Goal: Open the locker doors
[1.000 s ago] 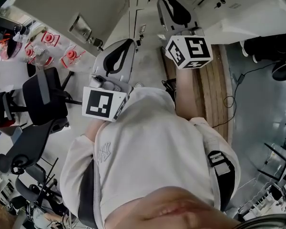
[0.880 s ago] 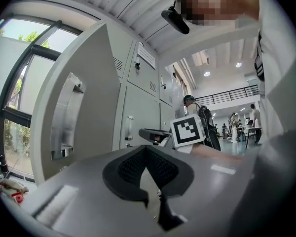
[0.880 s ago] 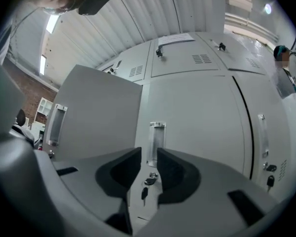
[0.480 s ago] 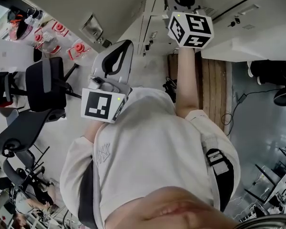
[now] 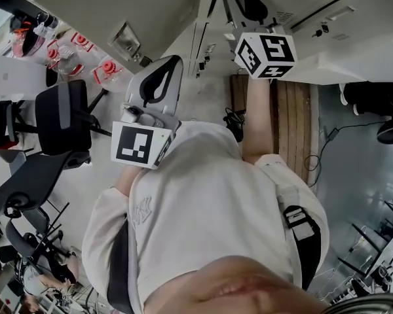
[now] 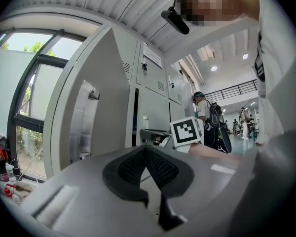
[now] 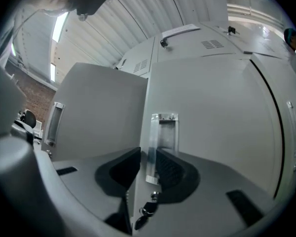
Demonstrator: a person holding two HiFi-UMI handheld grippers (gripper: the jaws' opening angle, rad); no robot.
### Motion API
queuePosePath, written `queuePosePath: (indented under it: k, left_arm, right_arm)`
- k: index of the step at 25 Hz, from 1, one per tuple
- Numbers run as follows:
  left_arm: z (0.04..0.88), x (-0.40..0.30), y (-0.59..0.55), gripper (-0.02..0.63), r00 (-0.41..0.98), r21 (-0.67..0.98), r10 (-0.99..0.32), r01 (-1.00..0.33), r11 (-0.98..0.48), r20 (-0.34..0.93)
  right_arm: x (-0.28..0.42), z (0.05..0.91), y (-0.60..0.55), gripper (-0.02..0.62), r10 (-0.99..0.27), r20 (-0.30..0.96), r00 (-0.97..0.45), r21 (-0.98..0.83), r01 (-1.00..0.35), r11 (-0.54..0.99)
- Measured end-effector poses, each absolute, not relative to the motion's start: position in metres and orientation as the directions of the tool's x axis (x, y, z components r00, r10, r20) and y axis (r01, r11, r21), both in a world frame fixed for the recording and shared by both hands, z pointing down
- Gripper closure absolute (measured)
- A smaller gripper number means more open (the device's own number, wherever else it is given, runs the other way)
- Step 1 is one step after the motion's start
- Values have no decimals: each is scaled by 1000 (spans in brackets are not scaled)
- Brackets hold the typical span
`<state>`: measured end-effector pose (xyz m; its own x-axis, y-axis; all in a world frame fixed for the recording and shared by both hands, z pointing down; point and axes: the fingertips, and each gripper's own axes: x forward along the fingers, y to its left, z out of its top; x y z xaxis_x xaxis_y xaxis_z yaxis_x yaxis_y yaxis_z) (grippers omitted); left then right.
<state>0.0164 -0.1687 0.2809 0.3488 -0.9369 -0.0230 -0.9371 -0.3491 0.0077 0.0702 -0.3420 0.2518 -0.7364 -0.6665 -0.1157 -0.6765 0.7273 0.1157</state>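
Right gripper point(image 7: 148, 157), frame centre, straddles the handle point(image 7: 164, 132) of the locker door point(image 7: 217, 117). Its jaws have just been opening and stand unclamped, apparently positioning to pull. Left gripper point(image 6: 146, 152) is closed, empty, held clear.

Head view looks steeply down — gripper views look level, close at the lockers point(image 7: 212, 112) all three share.
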Motion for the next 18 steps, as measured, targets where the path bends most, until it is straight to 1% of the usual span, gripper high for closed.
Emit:
queuePosePath:
  k: [9, 13, 18]
  left_arm:
    - [281, 54, -171, 604, 453, 11, -891, -891, -454, -32]
    - [281, 70, -168, 604, 488, 14, -872, -872, -489, -34]
    - [278, 79, -162, 604, 507, 12, -861, -861, -508, -39]
  right_arm:
    - [128, 252, -268, 512, -568, -127, -813, 112, -581, 806]
    - [163, 252, -246, 508, -593, -124, -796, 118, -605, 787]
    - [201, 251, -230, 492, -662, -146, -735, 86, -676, 731]
